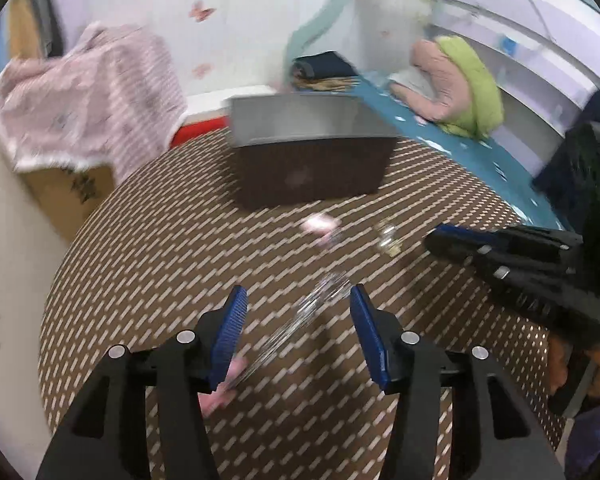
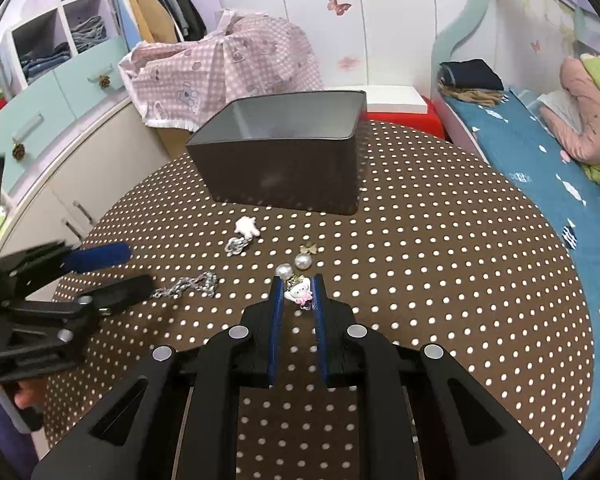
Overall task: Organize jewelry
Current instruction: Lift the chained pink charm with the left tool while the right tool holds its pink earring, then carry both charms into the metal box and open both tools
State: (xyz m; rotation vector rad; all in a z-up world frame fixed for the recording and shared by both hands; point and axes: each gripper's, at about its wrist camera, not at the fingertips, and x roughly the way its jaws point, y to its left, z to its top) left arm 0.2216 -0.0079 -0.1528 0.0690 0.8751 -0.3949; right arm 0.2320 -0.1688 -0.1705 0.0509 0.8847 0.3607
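Observation:
On the brown dotted round table (image 2: 440, 280) stands an open dark tin box (image 2: 284, 176). My right gripper (image 2: 298, 280) is shut on a small white bear charm (image 2: 299, 293) at its tips. Just beyond lie two pearls (image 2: 302, 261), a gold bow (image 2: 309, 248), a silver pendant (image 2: 236, 245) and a white charm (image 2: 247, 226). My left gripper (image 1: 298, 308) is open, and a blurred silver chain (image 1: 320, 300) lies on the cloth between its fingers without touching the pads. In the right wrist view the left gripper (image 2: 140, 268) sits by the chain (image 2: 192, 286).
A pink checked cloth (image 2: 220, 68) is draped over a cabinet behind the table on the left. A bed with a blue sheet (image 2: 520, 152) runs along the right. A red and white stool (image 2: 404, 114) stands behind the box. A person's hand (image 1: 572, 364) holds the right gripper.

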